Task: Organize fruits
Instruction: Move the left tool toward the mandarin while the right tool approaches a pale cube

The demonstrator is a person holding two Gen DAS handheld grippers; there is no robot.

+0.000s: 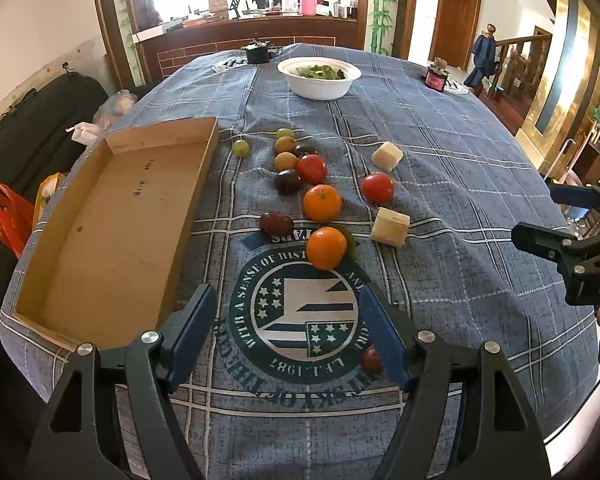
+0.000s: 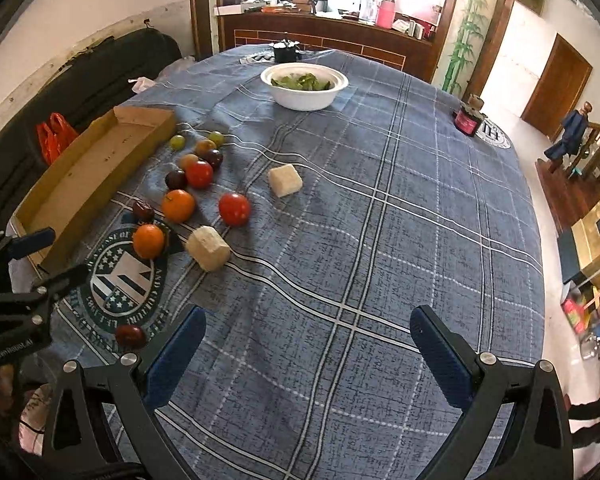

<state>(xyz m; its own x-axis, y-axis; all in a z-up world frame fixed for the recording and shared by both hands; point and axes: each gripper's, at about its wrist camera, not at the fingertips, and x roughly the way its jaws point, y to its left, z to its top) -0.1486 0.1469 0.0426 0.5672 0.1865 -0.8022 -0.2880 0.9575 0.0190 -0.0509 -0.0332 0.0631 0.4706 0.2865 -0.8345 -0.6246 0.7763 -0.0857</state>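
**Start of sort: both grippers empty, fruit loose on the cloth**

Left hand-held gripper (image 1: 288, 328): fingers spread wide, nothing between them, hovering over the round emblem on the blue plaid tablecloth (image 1: 460, 184). Right hand-held gripper (image 2: 308, 344): also spread, empty, over bare cloth well to the right of the fruit.

Fruit location: scattered just ahead of the left gripper. Nearest is an orange (image 1: 326, 248), straight ahead of its fingertips; a second orange (image 1: 322, 203) beyond it. Two red tomatoes (image 1: 312, 169) (image 1: 377, 187) further ahead and slightly right. Dark plum-like fruits (image 1: 276, 223) (image 1: 287, 181) ahead-left of the near orange; small yellow and green ones (image 1: 240, 147) at the far end of the cluster. One dark red fruit (image 1: 371, 360) sits close by the left gripper's right finger, partly hidden, so kind unclear. Two pale blocks (image 1: 390, 226) (image 1: 387, 156) right of the cluster, possibly cut fruit or cheese.

Cardboard tray (image 1: 112, 216): left of the left gripper, open, nothing in it. White bowl (image 1: 318, 76) with greens far ahead.

Step, as judged: pre-grasp, nothing sorted yet. The tray looks like the target. Next move likely needs the left gripper to advance and drop around the near orange, close gently on a round rolling item, then carry left over the tray wall.
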